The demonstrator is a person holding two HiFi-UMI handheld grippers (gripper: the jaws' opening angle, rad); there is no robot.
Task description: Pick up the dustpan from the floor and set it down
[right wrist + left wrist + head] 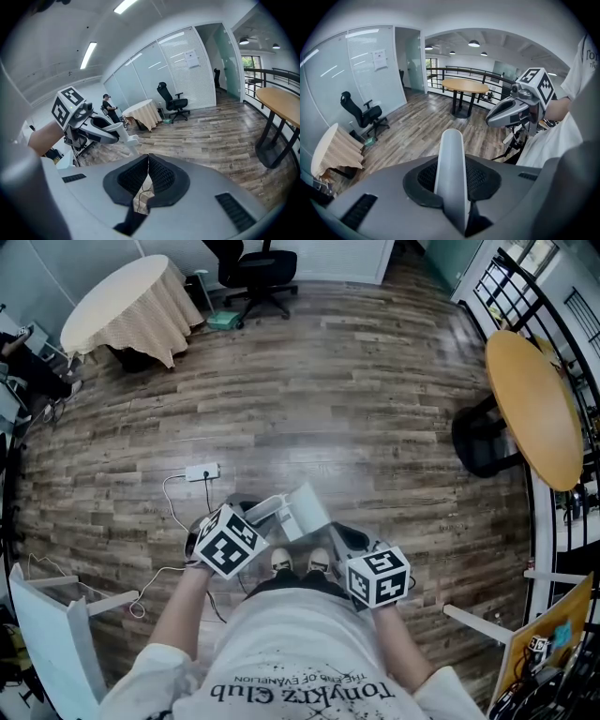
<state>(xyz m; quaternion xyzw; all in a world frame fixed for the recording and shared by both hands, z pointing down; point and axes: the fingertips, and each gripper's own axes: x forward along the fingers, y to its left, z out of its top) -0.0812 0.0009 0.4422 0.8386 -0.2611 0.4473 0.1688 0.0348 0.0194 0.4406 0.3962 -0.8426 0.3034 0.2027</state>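
left gripper [452,180]: the jaws are closed on the handle [451,150] of the dustpan [305,510], which stands between the black, finely ribbed pads [480,180]. the handle is a smooth, pale grey bar with a rounded end, rising upright out of the grip in the left gripper view.

right gripper [148,164]: the jaws are drawn together, with the pad tips touching. nothing is held; only floor and a thin cable are seen through the slit below the tips.

dustpan: it is made of pale grey to white plastic with smooth, flat, angular panels. it is held off the floor [328,409] by its handle, just ahead of the person's shoes [300,562], between the two marker cubes. the right gripper is near it, but no contact can be made out.

floor: laid in brown wood-grain planks with a dull sheen. a white power strip [202,472] lies beyond the dustpan, and its thin white cable [173,507] trails towards the person's left.

surroundings: a round table under a pale checked cloth [131,301] stands near the far left corner. a black office chair [258,273] stands at the far edge. a round wooden table [534,404] on a black base stands by the dark railing at the right edge.
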